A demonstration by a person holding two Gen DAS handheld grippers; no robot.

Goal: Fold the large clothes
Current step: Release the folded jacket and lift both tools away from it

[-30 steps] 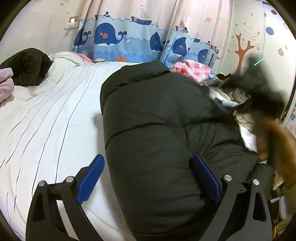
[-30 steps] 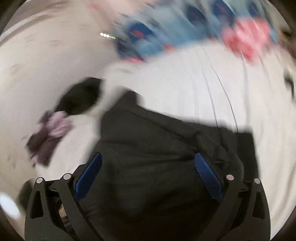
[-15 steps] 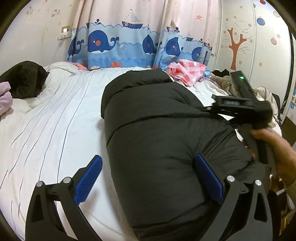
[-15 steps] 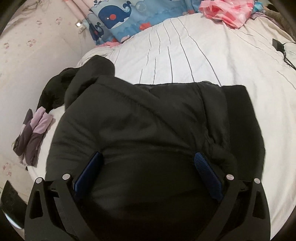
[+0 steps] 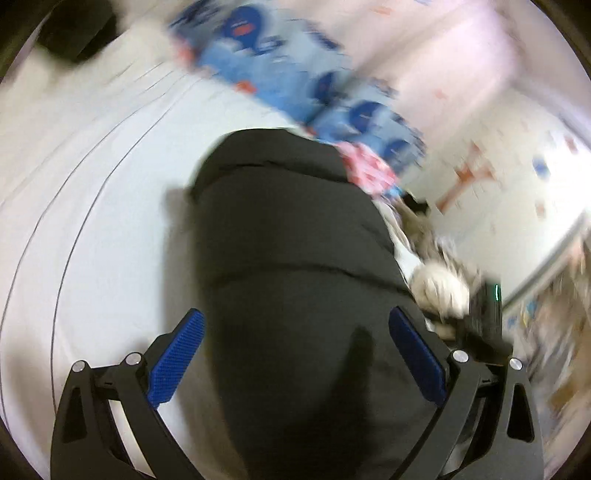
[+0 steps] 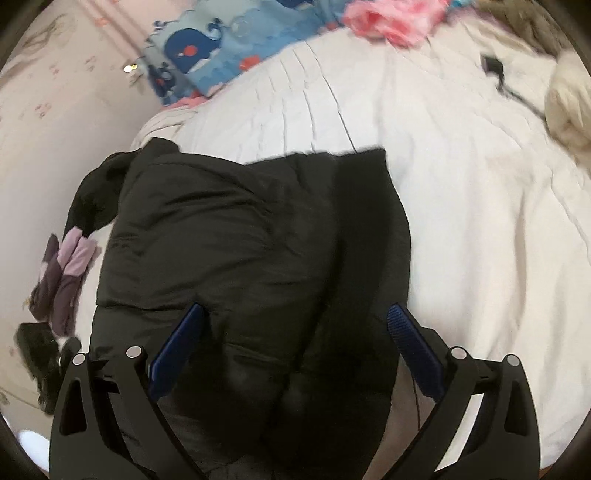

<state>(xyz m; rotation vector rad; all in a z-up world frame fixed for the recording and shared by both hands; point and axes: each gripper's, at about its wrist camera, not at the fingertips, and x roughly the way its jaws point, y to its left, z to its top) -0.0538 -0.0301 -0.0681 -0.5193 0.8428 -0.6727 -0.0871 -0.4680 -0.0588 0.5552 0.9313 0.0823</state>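
A large black padded jacket [image 5: 295, 266] lies folded on a white striped bed [image 5: 92, 206]; it also fills the middle of the right wrist view [image 6: 236, 258]. My left gripper [image 5: 295, 354] is open and hovers over the jacket's near end, one blue pad over the sheet, the other over the jacket's right edge. My right gripper [image 6: 295, 347] is open above the jacket's near part, holding nothing. The left wrist view is blurred by motion.
A whale-print curtain [image 5: 280, 66] hangs behind the bed. A pink checked garment [image 6: 395, 18] and a cream fluffy item [image 6: 569, 96] lie at the far side. Purple clothes [image 6: 66, 273] and a black garment [image 6: 92, 195] lie to the left. A cable [image 6: 513, 88] crosses the sheet.
The left wrist view has tilted and swung, now blurred, and sits higher over the jacket. The right gripper has pulled back slightly. Both stay open; the jacket has not moved.
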